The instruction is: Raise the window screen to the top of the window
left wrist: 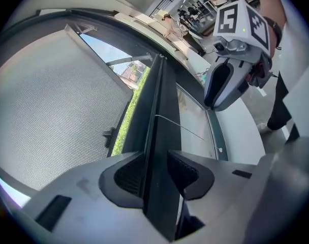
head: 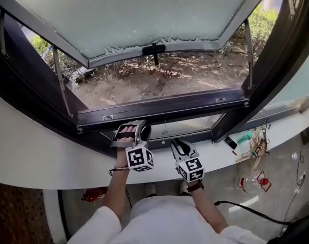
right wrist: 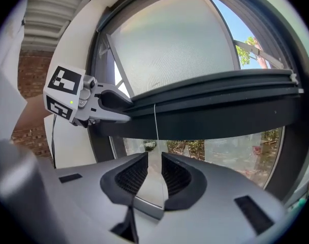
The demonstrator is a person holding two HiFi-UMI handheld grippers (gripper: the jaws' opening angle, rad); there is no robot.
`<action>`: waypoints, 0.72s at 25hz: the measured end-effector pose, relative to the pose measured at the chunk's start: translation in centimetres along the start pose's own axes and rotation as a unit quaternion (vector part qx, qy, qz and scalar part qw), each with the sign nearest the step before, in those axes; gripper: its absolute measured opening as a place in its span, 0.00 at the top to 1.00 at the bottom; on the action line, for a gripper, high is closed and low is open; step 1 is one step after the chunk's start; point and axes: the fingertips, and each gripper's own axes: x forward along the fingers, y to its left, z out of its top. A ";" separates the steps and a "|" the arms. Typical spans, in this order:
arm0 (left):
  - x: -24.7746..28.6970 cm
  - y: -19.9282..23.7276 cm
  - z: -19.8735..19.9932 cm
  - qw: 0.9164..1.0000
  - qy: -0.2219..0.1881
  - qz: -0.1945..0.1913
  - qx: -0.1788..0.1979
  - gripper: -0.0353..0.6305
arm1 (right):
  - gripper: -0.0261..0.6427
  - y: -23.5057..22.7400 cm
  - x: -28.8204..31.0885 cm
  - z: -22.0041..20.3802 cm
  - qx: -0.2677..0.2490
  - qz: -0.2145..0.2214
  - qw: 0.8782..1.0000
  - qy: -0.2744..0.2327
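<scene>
Screen bar (head: 164, 108), one, between parted jaws of left hand-held gripper (left wrist: 155, 169), right hand-held gripper (right wrist: 154, 174) parted, empty

Place: a work room, like a lab, beside a big window (head: 159, 108).
Ledge: wires and small tools (head: 255, 145) lie on the white ledge (head: 42, 156), to the right of the right gripper (head: 181, 147).
Floor: a black cable (head: 246, 211) and a clear bottle (head: 250, 183) lie below it.
Far back: desks (left wrist: 195, 6) full of gear, beyond that gripper.
Outside: dirt (head: 159, 80) and bushes (head: 261, 24) ahead of it.
</scene>
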 end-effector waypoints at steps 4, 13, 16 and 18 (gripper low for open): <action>0.1 0.2 0.1 1.000 0.000 0.009 -0.014 0.77 | 0.86 -0.4 1.6 -2.3 -0.017 0.007 1.000 0.017; 0.2 0.2 0.0 0.999 0.018 0.008 -0.028 0.77 | 0.81 -1.9 7.0 -8.3 -0.030 0.004 0.997 0.068; 0.1 0.3 -0.1 0.999 0.020 0.009 -0.028 0.77 | 0.81 -2.3 9.0 -8.7 -0.038 -0.003 0.997 0.069; 0.2 0.3 -0.1 0.999 0.021 0.011 -0.029 0.77 | 0.81 -2.7 10.1 -8.9 -0.034 -0.011 0.997 0.071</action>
